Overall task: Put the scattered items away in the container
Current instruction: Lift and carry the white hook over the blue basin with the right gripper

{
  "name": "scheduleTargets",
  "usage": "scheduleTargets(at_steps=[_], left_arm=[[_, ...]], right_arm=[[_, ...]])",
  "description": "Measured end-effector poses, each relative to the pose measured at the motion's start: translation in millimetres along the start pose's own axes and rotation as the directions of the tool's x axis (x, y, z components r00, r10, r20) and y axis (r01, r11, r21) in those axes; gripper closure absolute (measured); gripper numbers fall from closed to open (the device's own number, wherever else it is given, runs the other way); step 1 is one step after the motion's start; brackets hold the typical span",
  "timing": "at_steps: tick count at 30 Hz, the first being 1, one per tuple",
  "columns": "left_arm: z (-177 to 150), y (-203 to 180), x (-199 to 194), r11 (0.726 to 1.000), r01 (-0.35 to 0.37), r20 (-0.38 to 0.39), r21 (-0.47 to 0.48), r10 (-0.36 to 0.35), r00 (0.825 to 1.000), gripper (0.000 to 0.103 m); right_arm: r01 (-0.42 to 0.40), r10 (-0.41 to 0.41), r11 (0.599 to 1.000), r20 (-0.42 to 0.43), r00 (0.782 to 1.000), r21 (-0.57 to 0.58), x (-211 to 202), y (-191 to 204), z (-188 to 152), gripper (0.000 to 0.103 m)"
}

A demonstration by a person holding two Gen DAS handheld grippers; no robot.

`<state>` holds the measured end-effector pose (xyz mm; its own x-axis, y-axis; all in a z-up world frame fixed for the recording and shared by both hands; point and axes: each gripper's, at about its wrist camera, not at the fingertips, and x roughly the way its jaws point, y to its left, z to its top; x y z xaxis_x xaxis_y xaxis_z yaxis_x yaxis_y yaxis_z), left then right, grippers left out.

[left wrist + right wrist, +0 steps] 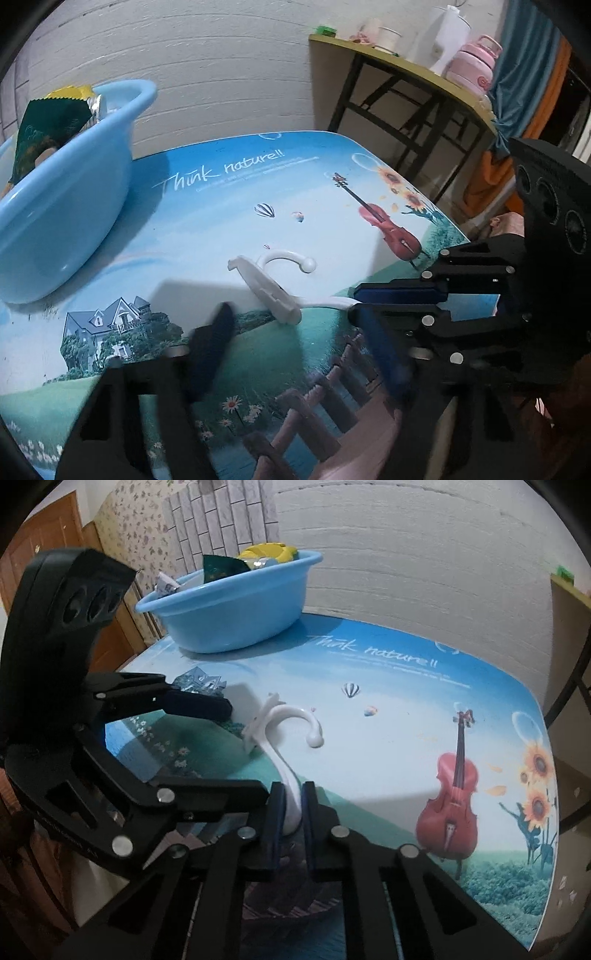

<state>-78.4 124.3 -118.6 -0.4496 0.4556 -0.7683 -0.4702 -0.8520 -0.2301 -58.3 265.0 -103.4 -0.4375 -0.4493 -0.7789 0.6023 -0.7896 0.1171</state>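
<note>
A white plastic hanger (275, 291) lies on the picture-printed table (207, 229). My right gripper (293, 805) is shut on one arm of the hanger (288, 775); it also shows in the left wrist view (352, 304) gripping the hanger's end. My left gripper (291, 350) is open and empty, its fingers (212, 343) just in front of the hanger; in the right wrist view one finger (199, 707) reaches in from the left. A light blue basin (232, 605) holding snack packets stands at the table's far left corner, also in the left wrist view (62, 206).
A white wall stands behind the table. A yellow-topped side table (399, 62) with a pink bottle (474, 70) and cups stands to the right. A wooden door (44, 554) is at the left. The table's right edge (550, 812) is close.
</note>
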Motion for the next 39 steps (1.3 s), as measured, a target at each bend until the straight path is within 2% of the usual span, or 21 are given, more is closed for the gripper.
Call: scheduleTargets(at_steps=[1, 2, 9, 11, 13, 16, 20, 27, 31, 34, 39], left_arm=[[1, 1, 0, 1.0, 0.001, -0.002, 0.001, -0.001, 1.0, 0.058], [1, 2, 1, 1.0, 0.004, -0.005, 0.0, -0.004, 1.0, 0.059], [2, -2, 1, 0.998, 0.006, -0.026, 0.057, -0.004, 1.0, 0.057], [1, 1, -2, 0.999, 0.002, -0.025, 0.055, -0.001, 1.0, 0.062], [1, 9, -6, 0.999, 0.027, -0.02, 0.02, -0.026, 0.999, 0.073], [1, 19, -15, 0.998, 0.052, 0.01, -0.026, -0.052, 0.999, 0.08], [3, 12, -25, 1.0, 0.012, 0.042, 0.028, -0.013, 0.999, 0.08], [11, 9, -60, 0.999, -0.02, 0.121, 0.041, 0.015, 0.993, 0.08], [22, 9, -92, 0.995, -0.086, 0.211, 0.056, 0.072, 0.975, 0.08], [29, 18, -116, 0.992, -0.118, 0.264, 0.033, 0.105, 0.959, 0.08], [37, 42, -142, 0.979, -0.204, 0.315, -0.016, 0.199, 0.928, 0.08]], right_arm=[[-0.002, 0.002, 1.0, -0.001, 1.0, -0.004, 0, 1, 0, 0.094], [-0.007, 0.007, 1.0, -0.001, 1.0, -0.005, 0, 1, 0, 0.094], [-0.024, 0.024, 0.997, -0.006, 1.0, -0.074, 0, 13, -3, 0.093], [-0.025, 0.024, 0.997, -0.007, 1.0, -0.077, 0, 14, -3, 0.093], [-0.02, 0.019, 0.997, -0.008, 1.0, -0.078, 0, 14, -3, 0.094], [-0.018, 0.017, 0.997, -0.012, 1.0, -0.081, 1, 16, -3, 0.094], [-0.032, 0.032, 0.996, 0.0, 0.999, -0.088, -2, 23, -1, 0.094], [-0.029, 0.034, 0.993, 0.049, 0.998, -0.111, -16, 29, 9, 0.094], [-0.006, 0.022, 0.988, 0.099, 0.995, -0.157, -32, 39, 26, 0.094], [-0.003, 0.033, 0.981, 0.152, 0.988, -0.194, -43, 49, 47, 0.094], [-0.02, 0.071, 0.973, 0.216, 0.974, -0.229, -44, 62, 83, 0.093]])
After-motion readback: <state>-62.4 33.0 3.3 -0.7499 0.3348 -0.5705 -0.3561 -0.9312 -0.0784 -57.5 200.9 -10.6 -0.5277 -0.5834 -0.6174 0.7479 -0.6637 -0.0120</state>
